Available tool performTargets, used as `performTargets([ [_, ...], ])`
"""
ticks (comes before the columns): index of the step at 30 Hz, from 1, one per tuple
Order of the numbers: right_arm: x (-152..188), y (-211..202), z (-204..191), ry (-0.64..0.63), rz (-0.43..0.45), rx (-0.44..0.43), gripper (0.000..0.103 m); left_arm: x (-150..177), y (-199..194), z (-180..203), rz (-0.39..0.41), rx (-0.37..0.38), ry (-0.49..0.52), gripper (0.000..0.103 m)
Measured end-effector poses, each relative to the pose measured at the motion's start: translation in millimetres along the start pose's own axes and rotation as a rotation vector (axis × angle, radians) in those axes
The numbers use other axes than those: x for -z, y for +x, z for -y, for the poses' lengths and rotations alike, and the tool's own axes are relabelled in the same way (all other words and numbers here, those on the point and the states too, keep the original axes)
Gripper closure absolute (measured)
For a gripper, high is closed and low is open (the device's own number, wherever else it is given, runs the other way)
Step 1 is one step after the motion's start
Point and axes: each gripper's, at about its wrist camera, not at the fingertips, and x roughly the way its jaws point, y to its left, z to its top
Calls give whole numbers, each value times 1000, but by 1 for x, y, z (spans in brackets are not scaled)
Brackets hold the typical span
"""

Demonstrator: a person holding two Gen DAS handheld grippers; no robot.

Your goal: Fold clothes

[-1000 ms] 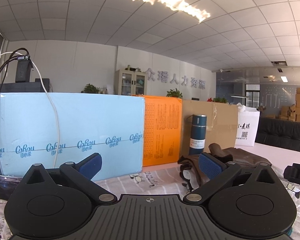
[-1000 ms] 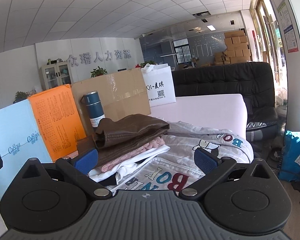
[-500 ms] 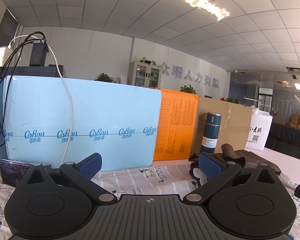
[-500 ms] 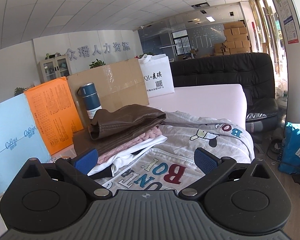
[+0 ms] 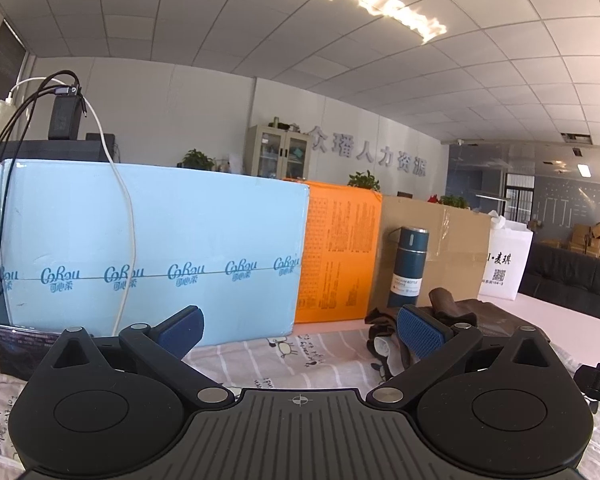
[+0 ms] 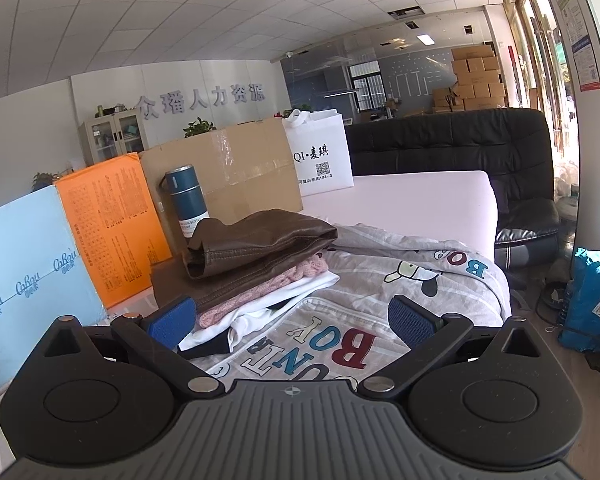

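A stack of folded clothes lies on the printed bed sheet (image 6: 340,344): a brown leather garment (image 6: 260,240) on top, a pink knit (image 6: 260,292) under it, a white garment (image 6: 284,304) at the bottom. My right gripper (image 6: 296,322) hovers open just in front of the stack, nothing between its blue pads. In the left wrist view the same brown garment (image 5: 452,308) shows at the right. My left gripper (image 5: 300,330) is open and empty above the striped sheet (image 5: 284,356).
A light blue panel (image 5: 152,248), an orange box (image 5: 340,256) and a cardboard box (image 5: 456,256) line the back of the bed. A dark blue flask (image 6: 186,200) stands by the clothes. A white bag (image 6: 320,156) and a black sofa (image 6: 480,152) are further right. Cables (image 5: 120,208) hang over the panel.
Both grippers have moved a little, shifting the views: the left one tilted up and turned left, the right one came closer to the stack. Both stayed open.
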Motion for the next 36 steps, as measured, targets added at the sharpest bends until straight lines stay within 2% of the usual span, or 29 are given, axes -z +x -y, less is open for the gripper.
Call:
performTargets([
  [36,1,0,-1,-9,-8,-2,0,-2,1,-3,-8,-1,-17,0],
])
